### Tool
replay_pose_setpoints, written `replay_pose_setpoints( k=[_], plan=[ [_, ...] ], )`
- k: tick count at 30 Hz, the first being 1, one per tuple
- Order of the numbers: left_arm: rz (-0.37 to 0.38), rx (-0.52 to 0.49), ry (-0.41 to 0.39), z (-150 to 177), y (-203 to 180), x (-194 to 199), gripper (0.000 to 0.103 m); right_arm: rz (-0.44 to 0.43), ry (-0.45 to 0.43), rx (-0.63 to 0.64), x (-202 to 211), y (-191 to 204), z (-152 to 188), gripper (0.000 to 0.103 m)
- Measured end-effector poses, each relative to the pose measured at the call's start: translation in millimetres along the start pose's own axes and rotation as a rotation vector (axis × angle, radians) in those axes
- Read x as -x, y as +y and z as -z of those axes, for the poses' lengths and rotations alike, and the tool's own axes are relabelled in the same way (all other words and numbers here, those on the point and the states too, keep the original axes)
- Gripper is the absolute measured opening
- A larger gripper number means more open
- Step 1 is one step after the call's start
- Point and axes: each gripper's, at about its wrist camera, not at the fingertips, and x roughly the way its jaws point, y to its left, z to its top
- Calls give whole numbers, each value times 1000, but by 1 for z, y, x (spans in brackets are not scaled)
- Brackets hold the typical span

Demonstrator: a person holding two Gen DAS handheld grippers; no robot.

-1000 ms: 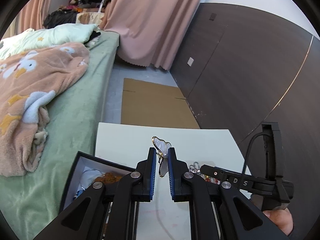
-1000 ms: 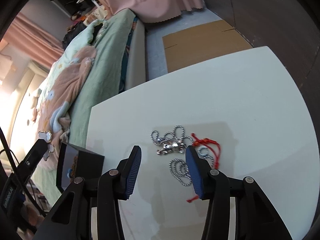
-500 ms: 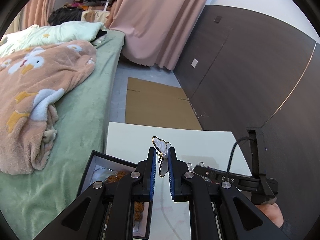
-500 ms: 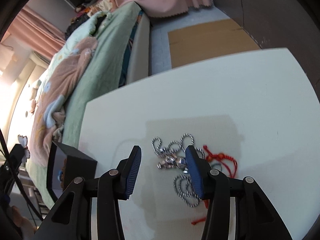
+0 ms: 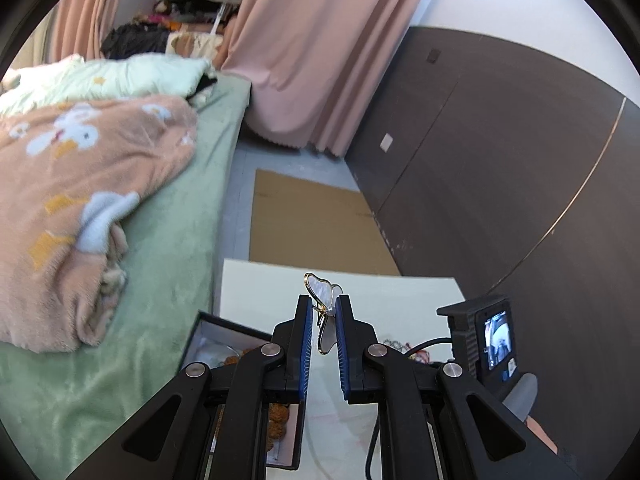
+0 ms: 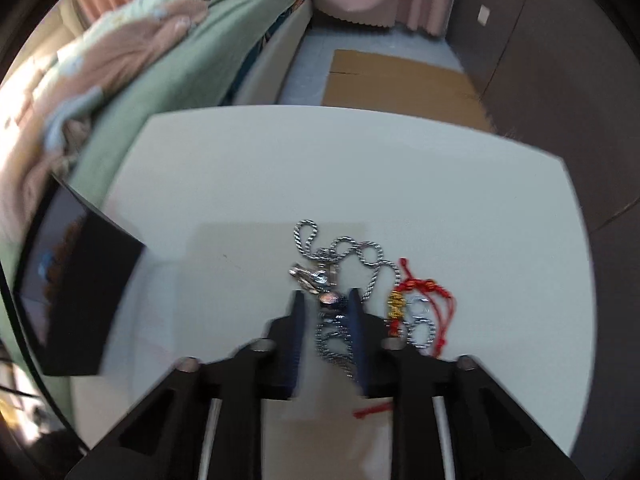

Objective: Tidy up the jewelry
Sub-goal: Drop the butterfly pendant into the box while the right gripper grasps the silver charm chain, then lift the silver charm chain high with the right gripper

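My left gripper (image 5: 323, 304) is shut on a gold-rimmed white butterfly ornament (image 5: 321, 292), held up above the white table (image 5: 260, 280) beside the open black jewelry box (image 5: 200, 332). In the right wrist view my right gripper (image 6: 325, 300) points steeply down at a tangled silver chain (image 6: 360, 252). Its jaws are closing, with the chain's pendant (image 6: 330, 300) between them and a small gap still showing at the left pad. A red cord bracelet with gold beads (image 6: 432, 292) lies just right of the chain.
The black jewelry box (image 6: 92, 280) stands at the table's left edge and holds brown beads. A bed with a green sheet (image 5: 160, 240) and a peach blanket runs along the left. Cardboard (image 5: 308, 224) lies on the floor beyond the table. A dark wall panel (image 5: 500, 160) stands to the right.
The right gripper has come down over the silver chain and narrowed its jaws around the pendant. The left gripper has drifted slightly with the butterfly still held; the box shows more.
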Motion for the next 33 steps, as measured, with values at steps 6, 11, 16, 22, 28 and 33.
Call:
replay_pose_setpoints(
  k=[6,11,16,22,28,33],
  plan=[
    [-32,33,26,1,7,3,12,-111,-62,-67,17,-13,-2,16],
    [-32,130,77,3,27,-3,13,-251,-203,-120,56,-18,-4,16],
    [-40,196,88,6,43,-7,97,-346,-302,-135,87,-15,-3,16],
    [-40,211,61,3,44,-1,97,-432,-424,-171,123,-5,-9,16],
    [-43,245,54,1,51,1,97,-501,-551,-177,172,-3,-7,16],
    [-61,271,2,-4,58,10,97,-538,-674,-176,217,0,-3,16]
  ],
)
